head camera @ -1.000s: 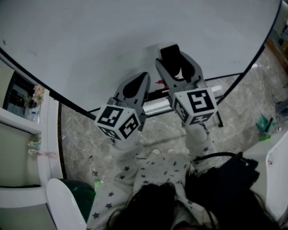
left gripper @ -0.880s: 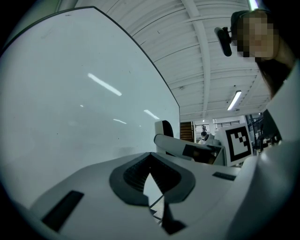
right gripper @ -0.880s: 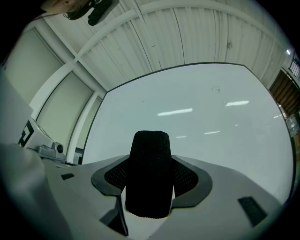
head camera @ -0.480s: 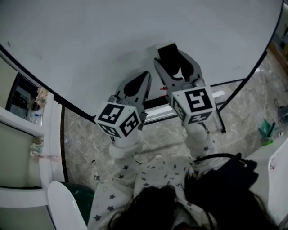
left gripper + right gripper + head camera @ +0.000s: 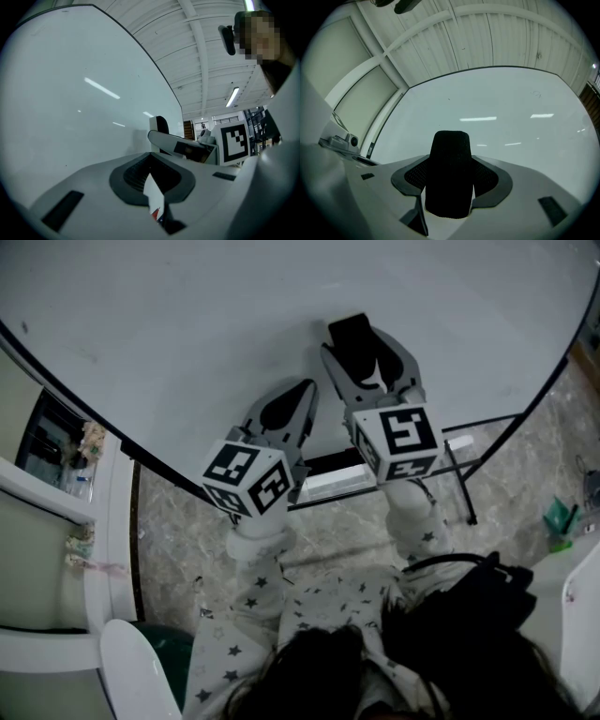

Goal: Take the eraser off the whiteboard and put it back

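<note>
Between the jaws of the right gripper (image 5: 450, 180), one black eraser (image 5: 449, 154) sits clamped, close against the single whiteboard (image 5: 169, 324), contact unclear; beside it the left gripper (image 5: 152, 178), second of the two, has its jaws together on nothing

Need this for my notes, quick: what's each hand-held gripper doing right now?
Left hand-held gripper: closed, empty.
Right hand-held gripper: closed on the black eraser.
</note>
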